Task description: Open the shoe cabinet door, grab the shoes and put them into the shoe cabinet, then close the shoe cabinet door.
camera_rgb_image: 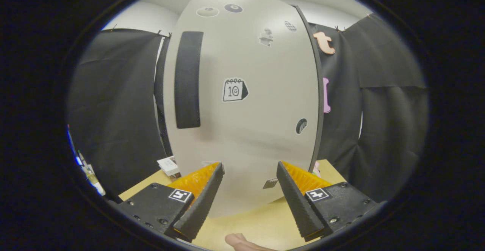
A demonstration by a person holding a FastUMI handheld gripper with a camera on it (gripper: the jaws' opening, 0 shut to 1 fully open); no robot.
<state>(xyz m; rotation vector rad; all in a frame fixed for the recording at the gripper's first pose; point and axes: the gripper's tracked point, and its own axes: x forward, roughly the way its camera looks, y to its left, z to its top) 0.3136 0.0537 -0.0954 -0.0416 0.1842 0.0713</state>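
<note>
Apparently little is done yet: the shoe cabinet door (242, 103), white with a dark vertical handle (187, 79), stands just ahead of the tool (250, 169) on the wooden surface (250, 224), whose fingers are spread and empty, so opening, loading shoes and closing seem left.
</note>
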